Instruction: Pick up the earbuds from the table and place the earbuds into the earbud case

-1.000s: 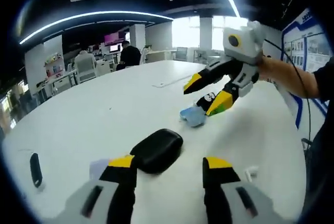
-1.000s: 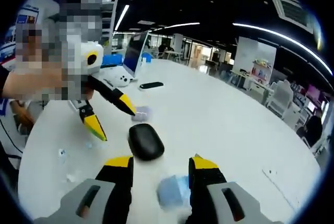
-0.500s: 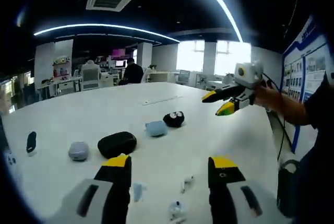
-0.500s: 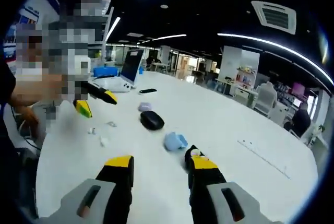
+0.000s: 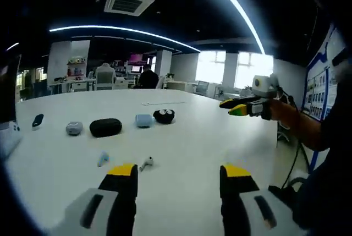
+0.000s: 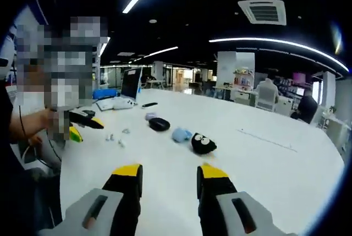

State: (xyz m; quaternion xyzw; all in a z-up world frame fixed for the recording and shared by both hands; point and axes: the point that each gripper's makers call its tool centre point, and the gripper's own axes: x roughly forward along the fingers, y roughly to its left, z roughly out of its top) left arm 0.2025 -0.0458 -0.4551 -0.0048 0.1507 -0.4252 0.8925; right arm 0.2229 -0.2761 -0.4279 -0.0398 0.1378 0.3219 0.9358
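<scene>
Fingers, left gripper (image 5: 177, 176): yellow-tipped pair, spread apart, nothing between them, bottom centre of the left gripper view. Fingers, right gripper (image 6: 168, 174): likewise parted and empty, bottom centre of the right gripper view; the same gripper appears at right of the left gripper view (image 5: 240, 106), held above the table edge.

White table (image 5: 192, 137): broad, rounded.

Earbuds, white: one (image 5: 146, 163) just above the left finger tip, lower centre-left; a second, bluish (image 5: 102, 159), to its left. Both lie loose on the table.

Earbud case, black, oval (image 5: 105, 127): centre-left, closed as far as can be told; also left of centre in the right gripper view (image 6: 159, 124).

Adjacent items in one row: grey case (image 5: 74, 129), light blue case (image 5: 144, 120), black case with cartoon eyes (image 5: 164, 116).

Laptop (image 6: 125, 90): open, left of centre in the right gripper view.
</scene>
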